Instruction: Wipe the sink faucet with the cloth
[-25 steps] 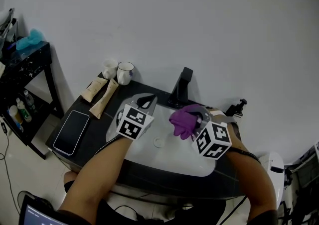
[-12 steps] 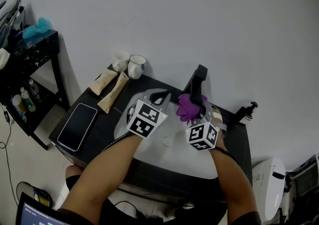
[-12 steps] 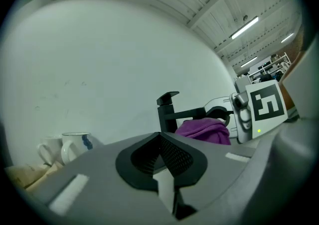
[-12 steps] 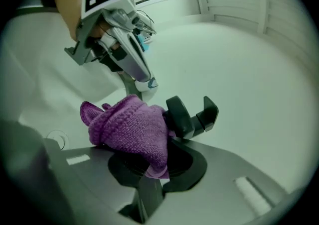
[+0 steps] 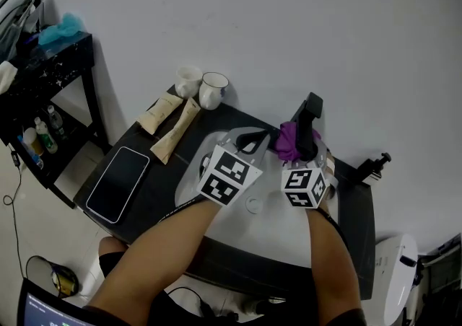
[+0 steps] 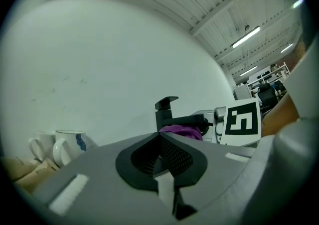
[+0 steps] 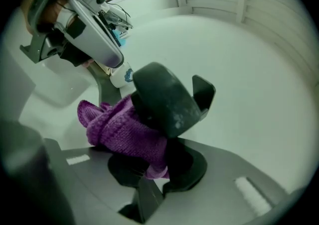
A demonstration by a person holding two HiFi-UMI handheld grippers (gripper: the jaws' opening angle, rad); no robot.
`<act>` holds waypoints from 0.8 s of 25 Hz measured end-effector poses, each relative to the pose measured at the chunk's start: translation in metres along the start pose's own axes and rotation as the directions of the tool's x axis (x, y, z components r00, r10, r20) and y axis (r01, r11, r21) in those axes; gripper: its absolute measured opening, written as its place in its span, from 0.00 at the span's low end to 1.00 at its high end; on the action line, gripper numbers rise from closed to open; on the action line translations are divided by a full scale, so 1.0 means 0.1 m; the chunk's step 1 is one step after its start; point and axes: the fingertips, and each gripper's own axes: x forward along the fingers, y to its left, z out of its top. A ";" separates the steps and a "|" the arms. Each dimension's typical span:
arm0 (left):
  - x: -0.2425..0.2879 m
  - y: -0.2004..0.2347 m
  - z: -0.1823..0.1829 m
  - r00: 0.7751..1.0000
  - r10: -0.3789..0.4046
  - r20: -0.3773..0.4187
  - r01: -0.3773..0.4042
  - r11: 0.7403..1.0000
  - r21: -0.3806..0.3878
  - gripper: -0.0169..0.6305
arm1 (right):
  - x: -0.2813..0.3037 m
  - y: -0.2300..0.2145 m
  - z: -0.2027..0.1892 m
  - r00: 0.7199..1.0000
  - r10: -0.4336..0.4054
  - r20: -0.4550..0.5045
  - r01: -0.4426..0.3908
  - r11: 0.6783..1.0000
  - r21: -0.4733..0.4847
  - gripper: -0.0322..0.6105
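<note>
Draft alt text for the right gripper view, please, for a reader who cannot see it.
The right gripper is shut on a purple knitted cloth, which lies against the black faucet. The left gripper shows at upper left.

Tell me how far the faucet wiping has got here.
Done: the purple knitted cloth sits clamped in the right gripper. In hand: it presses against the black metal faucet. Left: the actual wiping strokes, none evident. The shut, empty left gripper hovers beside.

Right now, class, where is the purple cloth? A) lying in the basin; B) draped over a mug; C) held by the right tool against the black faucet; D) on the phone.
C: the right tool clamps the purple cloth, which presses on the black faucet.
</note>
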 end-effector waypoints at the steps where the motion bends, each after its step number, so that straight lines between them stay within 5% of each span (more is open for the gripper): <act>1: 0.00 0.00 0.01 1.000 -0.002 0.005 0.002 1.000 -0.005 0.05 | 0.00 0.00 0.00 1.000 -0.003 -0.008 0.003 1.000 0.000 0.14; 7: -0.03 0.04 0.03 1.000 0.005 0.013 -0.005 1.000 -0.021 0.05 | 0.03 0.07 0.01 0.998 0.018 -0.052 -0.022 0.997 -0.073 0.14; 14: -0.03 0.05 -0.02 1.000 0.010 -0.016 -0.010 1.000 -0.028 0.05 | 0.08 0.60 -0.18 0.960 0.209 -0.186 -0.238 0.960 -0.148 0.14; 20: -0.04 0.08 -0.05 0.999 0.023 -0.033 -0.023 1.000 -0.020 0.05 | 0.03 0.57 -0.18 0.970 0.189 -0.154 -0.211 0.968 -0.138 0.14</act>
